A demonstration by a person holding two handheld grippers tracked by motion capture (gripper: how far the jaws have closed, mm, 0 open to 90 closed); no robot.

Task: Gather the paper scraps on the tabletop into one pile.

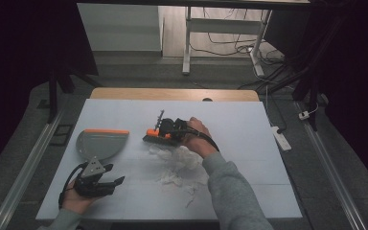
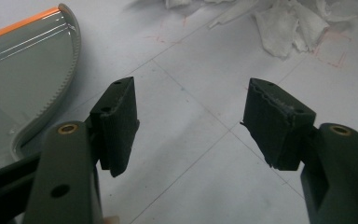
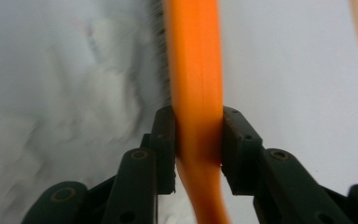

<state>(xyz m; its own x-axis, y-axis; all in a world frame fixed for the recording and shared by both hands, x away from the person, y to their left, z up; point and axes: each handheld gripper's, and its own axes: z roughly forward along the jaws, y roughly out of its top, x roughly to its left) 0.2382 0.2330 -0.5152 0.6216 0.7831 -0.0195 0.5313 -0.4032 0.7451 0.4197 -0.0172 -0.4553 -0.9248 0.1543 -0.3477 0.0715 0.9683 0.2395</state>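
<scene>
An orange-handled hand brush [image 1: 154, 135] with dark bristles rests on the white mat mid-table; my right gripper [image 1: 168, 128] is shut on its orange handle [image 3: 196, 93]. Torn white paper scraps [image 1: 179, 163] lie just in front of the brush, blurred at the left of the right gripper view [image 3: 74, 93]. A grey dustpan [image 1: 99, 143] with an orange edge lies at the left. My left gripper [image 1: 106, 182] hovers near the front left, open and empty [image 2: 189, 126], with the dustpan [image 2: 23, 84] to its left and paper scraps [image 2: 284, 28] ahead.
The white mat [image 1: 230, 124] covers a wooden table [image 1: 172, 93]. A white power strip [image 1: 281, 137] lies off the mat's right edge. Desk legs and cables stand on the floor beyond.
</scene>
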